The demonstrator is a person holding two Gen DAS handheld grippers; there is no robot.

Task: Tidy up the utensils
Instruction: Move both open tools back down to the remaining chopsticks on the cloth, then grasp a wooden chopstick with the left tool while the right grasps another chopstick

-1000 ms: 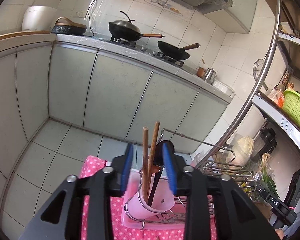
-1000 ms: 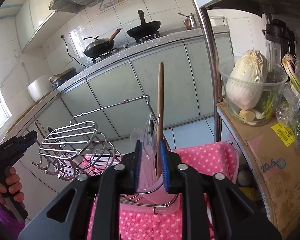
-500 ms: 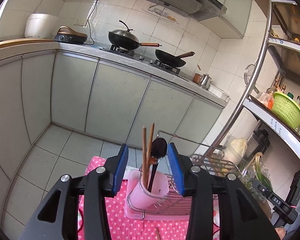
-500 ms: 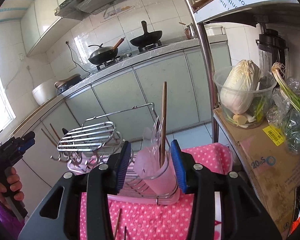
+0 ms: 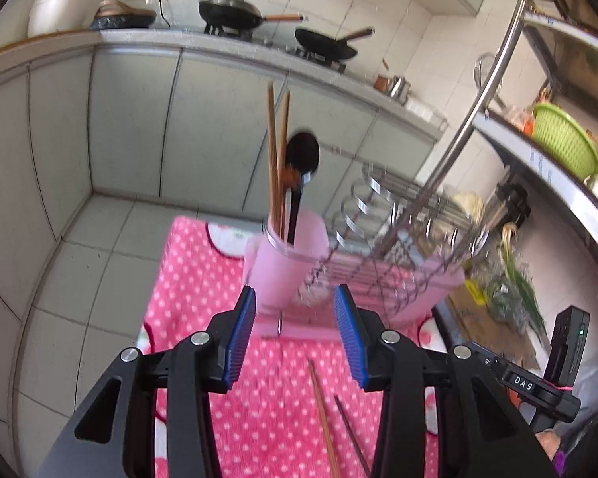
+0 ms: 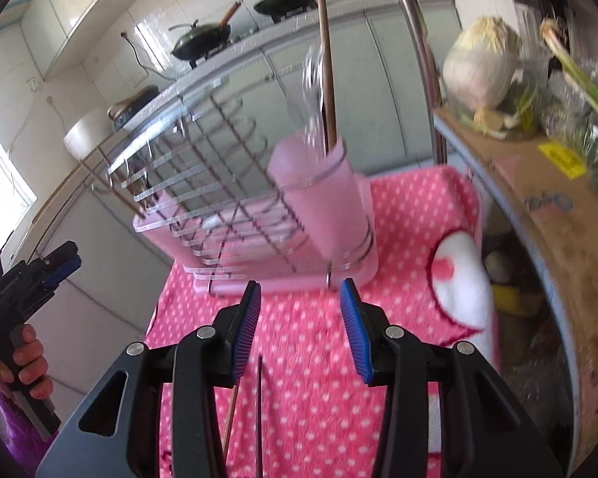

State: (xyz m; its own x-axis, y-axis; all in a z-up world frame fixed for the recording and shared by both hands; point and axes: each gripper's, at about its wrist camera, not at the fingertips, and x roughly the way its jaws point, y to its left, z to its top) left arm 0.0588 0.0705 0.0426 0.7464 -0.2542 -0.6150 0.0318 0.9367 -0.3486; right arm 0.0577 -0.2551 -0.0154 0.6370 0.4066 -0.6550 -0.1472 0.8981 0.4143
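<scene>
Now that both claws have backed away from the drainer and tipped downward, neither one carries anything: the left gripper (image 5: 295, 332) stands with its blue pads spread and only pink cloth between them, and the right gripper (image 6: 299, 328) is spread just the same, bare in the gap. A second ago each pair of pads framed a pink utensil cup with sticks inside it; the cups now sit beyond the fingertips at twelve o'clock, clear of the pads. From the left wrist, the near pink cup (image 5: 286, 263) holds two wooden chopsticks (image 5: 277, 159) and a black ladle (image 5: 301, 159), all upright. From the right wrist, the other pink cup (image 6: 325, 199) holds one long wooden chopstick (image 6: 327, 75) and a clear spoon-like piece, too blurred to name. Both cups hang on the wire dish rack (image 6: 203, 183) over its pink tray. What remains lies loose on the polka-dot cloth (image 5: 203, 279): a wooden chopstick (image 5: 323, 418) and a dark chopstick (image 5: 351, 434) at about six o'clock of the left claw, under its reach. I judge the drop-off finished and the next pickup to be starting, with those two sticks still to be stowed.
</scene>
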